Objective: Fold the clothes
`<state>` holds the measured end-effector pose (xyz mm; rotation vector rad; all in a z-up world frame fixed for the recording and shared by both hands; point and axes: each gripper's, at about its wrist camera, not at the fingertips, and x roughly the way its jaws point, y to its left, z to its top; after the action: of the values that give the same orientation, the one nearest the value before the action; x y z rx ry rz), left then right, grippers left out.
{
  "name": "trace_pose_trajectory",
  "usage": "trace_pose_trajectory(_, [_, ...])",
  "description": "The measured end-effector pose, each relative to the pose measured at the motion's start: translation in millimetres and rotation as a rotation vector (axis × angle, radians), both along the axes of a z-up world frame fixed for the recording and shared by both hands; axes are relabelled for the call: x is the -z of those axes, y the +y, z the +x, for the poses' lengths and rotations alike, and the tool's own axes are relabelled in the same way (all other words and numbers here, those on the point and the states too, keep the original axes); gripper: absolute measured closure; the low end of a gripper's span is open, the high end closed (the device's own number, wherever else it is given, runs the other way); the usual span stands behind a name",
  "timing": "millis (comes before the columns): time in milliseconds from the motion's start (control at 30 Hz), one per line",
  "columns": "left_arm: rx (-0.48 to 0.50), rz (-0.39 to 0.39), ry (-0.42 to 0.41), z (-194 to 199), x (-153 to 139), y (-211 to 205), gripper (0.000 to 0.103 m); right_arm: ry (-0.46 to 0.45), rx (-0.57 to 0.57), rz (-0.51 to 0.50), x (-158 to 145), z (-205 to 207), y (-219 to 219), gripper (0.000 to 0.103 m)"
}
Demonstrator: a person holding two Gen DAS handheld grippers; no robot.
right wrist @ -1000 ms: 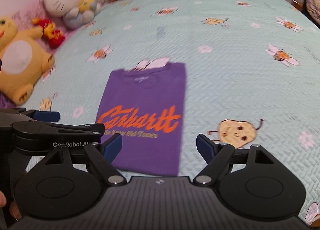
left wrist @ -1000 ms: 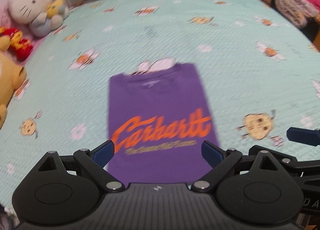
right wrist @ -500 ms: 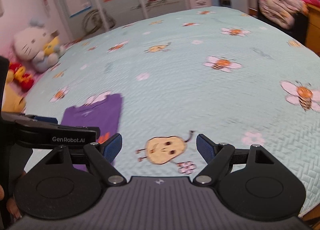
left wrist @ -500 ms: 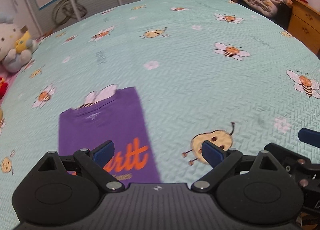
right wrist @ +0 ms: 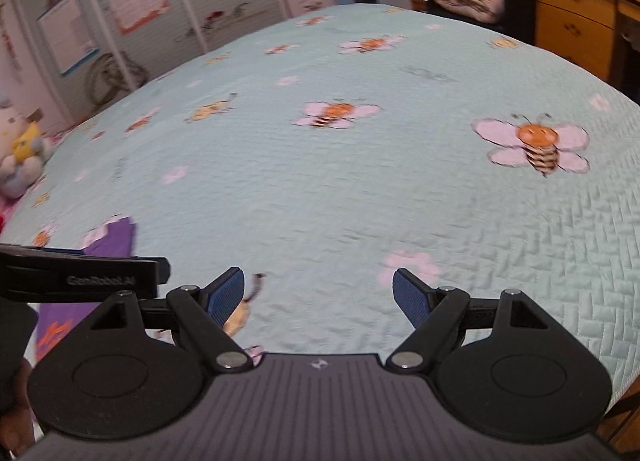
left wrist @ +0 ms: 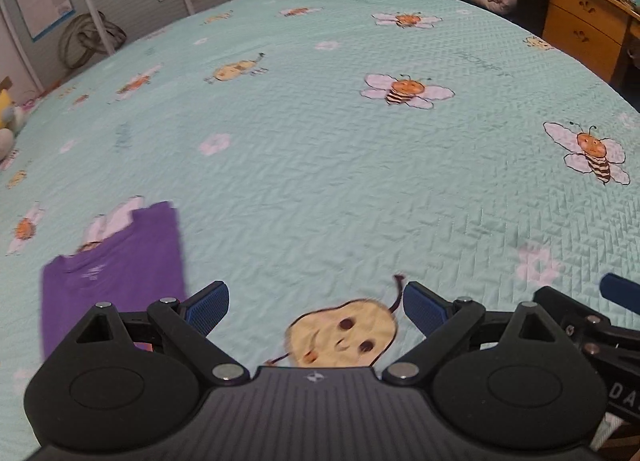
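One purple T-shirt (left wrist: 116,281), two hand-held grippers (left wrist: 316,303) (right wrist: 318,295)

Folded purple T-shirt (left wrist: 112,281) flat on bedspread (left wrist: 360,181)

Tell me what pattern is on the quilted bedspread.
The pale mint quilted bedspread is printed with cartoon bees, white flowers and smiling yellow faces; clearest in the left wrist view.

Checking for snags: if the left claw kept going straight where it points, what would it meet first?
Probably only the mint-green quilted bedspread, near its printed yellow face. The open left claw points beside the folded purple T-shirt, not at it.
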<state>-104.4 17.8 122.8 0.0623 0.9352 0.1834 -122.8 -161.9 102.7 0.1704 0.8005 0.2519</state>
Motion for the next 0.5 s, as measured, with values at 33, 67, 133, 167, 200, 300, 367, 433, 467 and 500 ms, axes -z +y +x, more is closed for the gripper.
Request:
trace_pose_trajectory(33, [0.006, -0.012, -0.005, 6.4, 9.1, -1.2, 0.006, -0.001, 0.032, -0.025, 8.7, 4.1, -2.3, 0.022])
trace_pose_trajectory(67, [0.015, -0.015, -0.01, 12.3, 19.2, -2.1, 0.006, -0.002, 0.064, -0.05, 17.4, 8.2, -4.7, 0.022])
trace_pose_trajectory(133, [0.033, -0.021, -0.021, 24.1, 39.4, -4.0, 0.006, -0.007, 0.128, -0.096, 37.0, 18.8, -8.4, 0.022])
trace_pose_trajectory(167, [0.04, -0.022, -0.018, 30.2, 50.4, -4.6, 0.006, -0.005, 0.164, -0.116, 48.3, 26.1, -10.9, 0.022])
trace_pose_trajectory(200, [0.047, -0.04, -0.017, 35.1, 60.4, -4.0, 0.006, 0.003, 0.2, -0.131, 59.3, 33.5, -14.1, 0.022])
trace_pose_trajectory(300, [0.048, -0.085, -0.012, 51.7, 89.6, -1.7, 0.006, 0.005, 0.305, -0.169, 89.0, 52.2, -21.9, 0.022])
trace_pose_trajectory(367, [0.034, -0.101, -0.052, 58.3, 101.8, -1.0, 0.001, -0.064, 0.354, -0.232, 103.0, 58.3, -20.3, 0.019])
trace_pose_trajectory(433, [0.034, -0.105, -0.153, 58.6, 104.9, -1.1, 0.001, -0.126, 0.364, -0.272, 111.7, 61.9, -16.6, 0.017])
trace_pose_trajectory(467, [0.037, -0.103, -0.184, 60.3, 107.4, -2.3, 0.001, -0.143, 0.366, -0.282, 114.4, 64.4, -15.6, 0.016])
trace_pose_trajectory(500, [0.044, -0.089, -0.204, 63.1, 110.4, -4.4, 0.0, -0.143, 0.363, -0.28, 115.1, 68.0, -15.6, 0.015])
